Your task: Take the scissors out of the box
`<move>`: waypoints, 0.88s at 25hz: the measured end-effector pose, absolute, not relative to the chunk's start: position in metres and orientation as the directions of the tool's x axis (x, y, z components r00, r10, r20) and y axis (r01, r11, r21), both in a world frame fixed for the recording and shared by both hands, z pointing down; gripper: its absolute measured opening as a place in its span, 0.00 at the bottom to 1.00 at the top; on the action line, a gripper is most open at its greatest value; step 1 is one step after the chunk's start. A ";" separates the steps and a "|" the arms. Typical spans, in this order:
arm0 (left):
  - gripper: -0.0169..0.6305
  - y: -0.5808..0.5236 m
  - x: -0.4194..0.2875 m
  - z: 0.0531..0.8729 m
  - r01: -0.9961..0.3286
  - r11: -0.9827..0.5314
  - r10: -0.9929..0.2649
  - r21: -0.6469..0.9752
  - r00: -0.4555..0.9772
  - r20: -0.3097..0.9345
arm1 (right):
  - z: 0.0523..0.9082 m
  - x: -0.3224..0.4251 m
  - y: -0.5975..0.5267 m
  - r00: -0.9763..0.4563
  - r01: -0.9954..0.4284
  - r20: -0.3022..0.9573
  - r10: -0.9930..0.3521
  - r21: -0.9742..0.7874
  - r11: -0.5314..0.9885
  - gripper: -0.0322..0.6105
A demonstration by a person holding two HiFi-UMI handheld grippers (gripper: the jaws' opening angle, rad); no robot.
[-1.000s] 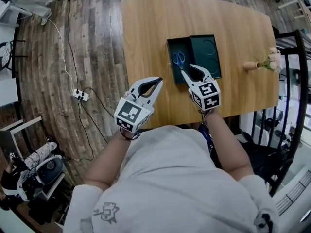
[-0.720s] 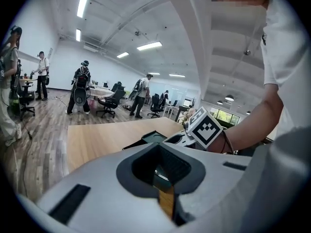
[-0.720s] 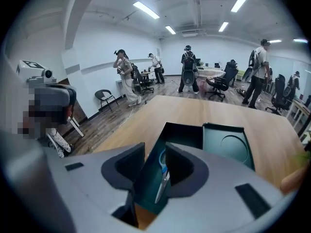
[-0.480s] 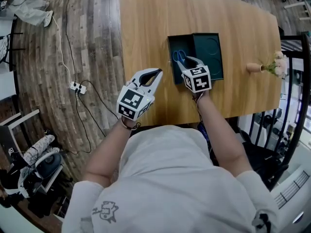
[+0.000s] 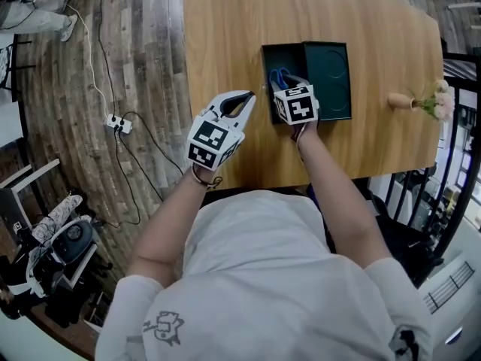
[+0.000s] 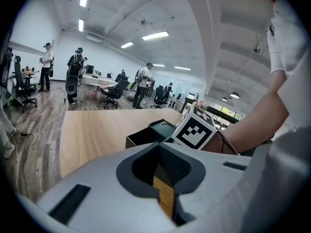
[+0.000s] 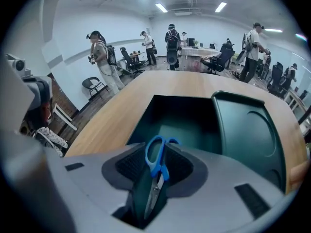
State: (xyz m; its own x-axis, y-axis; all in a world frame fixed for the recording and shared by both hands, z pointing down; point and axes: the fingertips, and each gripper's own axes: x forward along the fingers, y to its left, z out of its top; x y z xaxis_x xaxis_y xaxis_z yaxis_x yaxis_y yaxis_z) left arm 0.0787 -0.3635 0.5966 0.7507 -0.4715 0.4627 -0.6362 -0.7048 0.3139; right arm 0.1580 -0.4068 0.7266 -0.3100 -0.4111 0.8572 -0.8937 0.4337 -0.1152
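Note:
The blue-handled scissors [image 5: 278, 77] lie in the open dark green box [image 5: 272, 57] on the wooden table, handles pointing away from me. The box's lid [image 5: 331, 74] lies right beside it. My right gripper [image 5: 287, 86] points steeply down into the box. In the right gripper view its jaws stand apart, and the scissors [image 7: 156, 165] run lengthwise through the gap without being pressed. My left gripper [image 5: 248, 96] hovers over bare table left of the box with its tips together and nothing in them. From the left gripper view the box [image 6: 146, 136] shows just ahead.
A small vase of flowers [image 5: 418, 102] lies at the table's right edge. A power strip [image 5: 120, 123] with cables sits on the wooden floor to the left. People and office chairs stand far off in the room.
Both grippers have come down and forward. The right one went from the box's near edge to over the scissors, which now show between its jaws. The left one neared the box's left side.

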 end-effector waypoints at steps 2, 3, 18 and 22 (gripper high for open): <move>0.03 -0.364 0.079 0.600 -0.636 -0.703 -0.469 0.317 0.751 0.465 | 0.733 0.162 -0.408 -0.290 -0.908 0.865 -0.409 -0.114 0.403 0.26; 0.03 -0.364 0.079 0.601 -0.636 -0.702 -0.469 0.320 0.751 0.465 | 0.736 0.163 -0.408 -0.283 -0.913 0.868 -0.408 -0.113 0.392 0.26; 0.03 -0.359 0.075 0.612 -0.637 -0.691 -0.456 0.342 0.751 0.478 | 0.754 0.172 -0.411 -0.192 -0.939 0.900 -0.390 -0.053 0.340 0.20; 0.03 -0.355 0.073 0.610 -0.634 -0.693 -0.453 0.342 0.753 0.477 | 0.754 0.172 -0.411 -0.190 -0.939 0.896 -0.402 -0.047 0.340 0.20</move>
State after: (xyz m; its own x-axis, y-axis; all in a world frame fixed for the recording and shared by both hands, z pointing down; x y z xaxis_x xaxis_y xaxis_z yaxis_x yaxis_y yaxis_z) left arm 0.0733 -0.3548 0.6098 0.7529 -0.4534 0.4770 -0.6342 -0.6934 0.3420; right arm 0.1720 -0.4107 0.7540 -0.1901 -0.4022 0.8956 -0.9394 0.3396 -0.0468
